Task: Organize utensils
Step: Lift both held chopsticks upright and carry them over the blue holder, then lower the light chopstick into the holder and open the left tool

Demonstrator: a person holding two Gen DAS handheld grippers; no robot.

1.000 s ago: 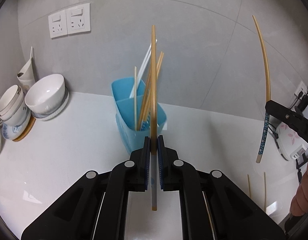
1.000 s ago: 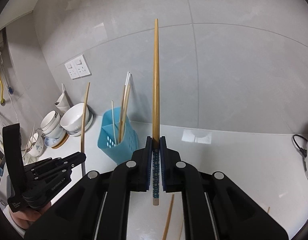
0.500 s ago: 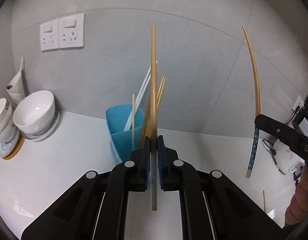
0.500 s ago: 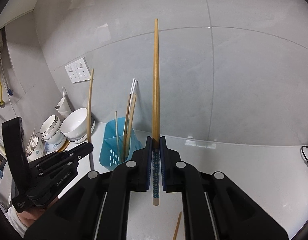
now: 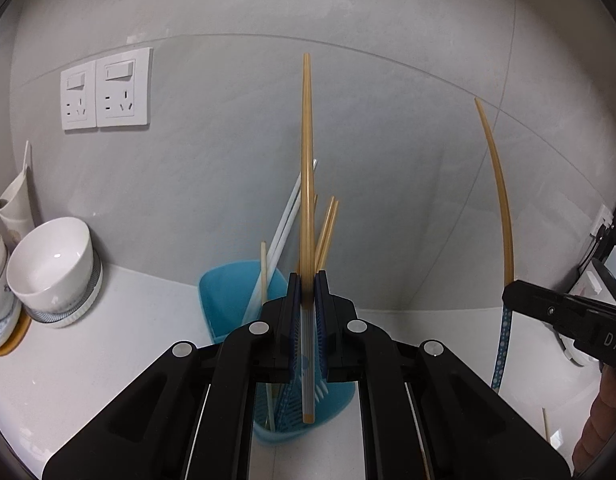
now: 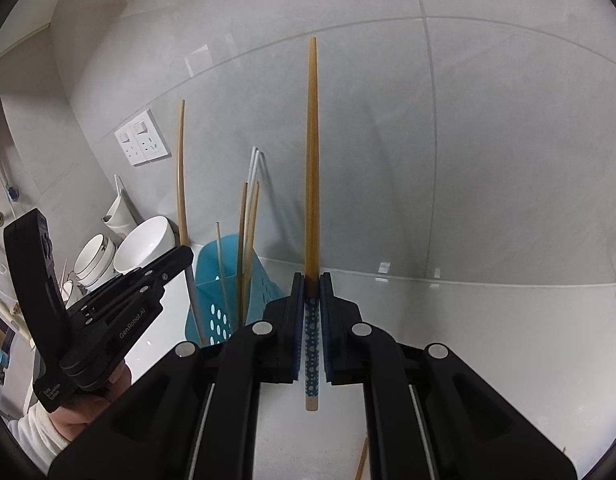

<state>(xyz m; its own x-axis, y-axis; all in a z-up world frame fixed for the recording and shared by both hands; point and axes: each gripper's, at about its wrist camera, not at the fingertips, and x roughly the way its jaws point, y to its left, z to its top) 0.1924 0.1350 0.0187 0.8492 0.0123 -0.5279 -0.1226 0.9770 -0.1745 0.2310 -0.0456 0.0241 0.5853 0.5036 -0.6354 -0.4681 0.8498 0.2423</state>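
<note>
Since earlier: both grippers have closed in on the blue holder (image 5: pixel 227 300), which now sits right under the left gripper's view rather than ahead of it on the counter.
Left chopstick (image 5: pixel 306 200): clamped upright in the left gripper (image 5: pixel 306 300), jaws narrow on its lower part; the thin end points up and the grey-banded butt end (image 5: pixel 308 400) hangs below the jaws, over the holder's mouth as this view shows it.
Right chopstick (image 6: pixel 312 160): pinched upright in the right gripper (image 6: pixel 311 300), jaws narrow; its blue dotted butt (image 6: pixel 311 360) hangs below the jaws, above bare counter (image 6: pixel 468 340).
Holder contents: several wooden chopsticks (image 6: pixel 247 240) and a white pair (image 5: pixel 287 216) lean against the back edge.
Key relation: both held sticks run vertical, in line with the holder's depth. The holder lies directly below and just ahead of the left gripper, and down to the left of the right gripper (image 5: pixel 564 316), which is well apart from it. I judge the left hand nearer, so it should lower first.
Risk: the butt could catch on the leaning sticks or the holder's rim.
Still loose: a chopstick (image 6: pixel 362 456) lies on the counter near the right gripper.
Around: white bowls (image 5: pixel 51 264) stand to the left, wall sockets (image 5: pixel 105 88) above them.
</note>
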